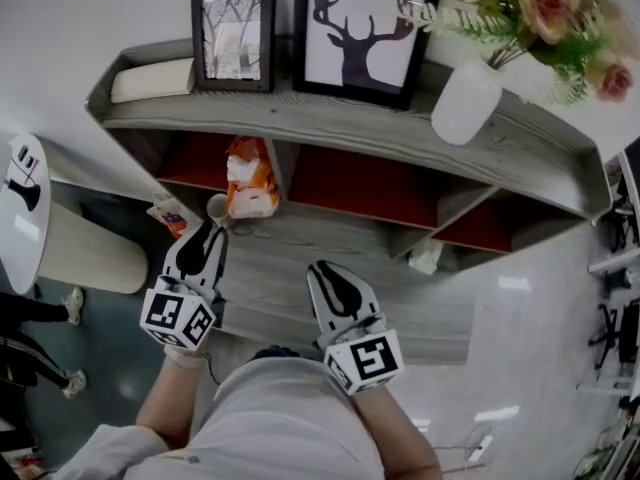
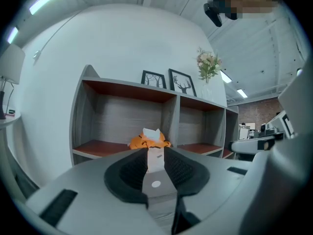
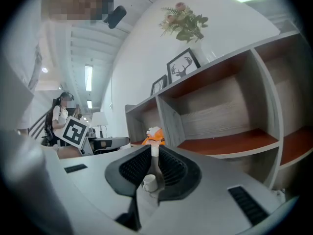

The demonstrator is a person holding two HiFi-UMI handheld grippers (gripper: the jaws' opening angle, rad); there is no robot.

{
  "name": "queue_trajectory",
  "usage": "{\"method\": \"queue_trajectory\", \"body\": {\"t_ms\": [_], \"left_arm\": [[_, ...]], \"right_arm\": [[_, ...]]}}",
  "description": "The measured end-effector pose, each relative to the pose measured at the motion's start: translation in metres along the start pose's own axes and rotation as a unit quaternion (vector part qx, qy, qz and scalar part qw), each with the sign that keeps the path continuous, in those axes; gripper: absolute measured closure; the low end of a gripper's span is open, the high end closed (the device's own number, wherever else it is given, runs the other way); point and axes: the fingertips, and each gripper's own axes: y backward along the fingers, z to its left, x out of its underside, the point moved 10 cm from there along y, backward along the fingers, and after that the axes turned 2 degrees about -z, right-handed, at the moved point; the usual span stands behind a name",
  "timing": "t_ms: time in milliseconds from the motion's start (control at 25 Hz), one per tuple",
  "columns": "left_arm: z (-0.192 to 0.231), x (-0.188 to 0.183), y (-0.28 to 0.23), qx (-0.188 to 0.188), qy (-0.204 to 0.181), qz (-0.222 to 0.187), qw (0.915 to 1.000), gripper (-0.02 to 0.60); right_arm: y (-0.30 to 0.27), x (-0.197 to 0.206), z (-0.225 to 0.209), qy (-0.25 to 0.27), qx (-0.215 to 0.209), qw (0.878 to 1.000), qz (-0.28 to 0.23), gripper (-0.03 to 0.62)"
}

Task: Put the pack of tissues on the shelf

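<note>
The orange and white pack of tissues (image 1: 250, 180) stands at the front of the left compartment of the grey shelf (image 1: 330, 128), beside the divider. My left gripper (image 1: 208, 232) hovers just in front of it and a little to its left, and its jaws stand slightly apart with nothing between them. In the left gripper view the pack (image 2: 149, 140) shows just beyond the left gripper (image 2: 155, 153). My right gripper (image 1: 322, 270) is lower and to the right, empty, with a narrow gap between its jaws. Through the right gripper (image 3: 154, 151) I see the pack (image 3: 154, 137).
A white cup (image 1: 217, 208) and a small orange packet (image 1: 172, 218) lie on the shelf's lower ledge near the left gripper. On top stand two framed pictures (image 1: 234, 36), a white vase (image 1: 465, 101) with flowers and a white box (image 1: 152, 80). A round white table (image 1: 22, 208) is at the left.
</note>
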Motion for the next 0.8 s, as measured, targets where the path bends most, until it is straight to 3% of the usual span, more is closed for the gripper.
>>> {"method": "queue_trajectory", "body": {"t_ms": [440, 800], "left_arm": [[-0.011, 0.005, 0.065, -0.044, 0.016, -0.004, 0.9989, 0.548], [-0.018, 0.013, 0.092, -0.054, 0.035, -0.004, 0.9979, 0.565]], "right_arm": [[-0.029, 0.01, 0.034, -0.009, -0.1, 0.995, 0.014, 0.539], [-0.037, 0.014, 0.052, -0.016, -0.136, 0.99, 0.017, 0.539]]}}
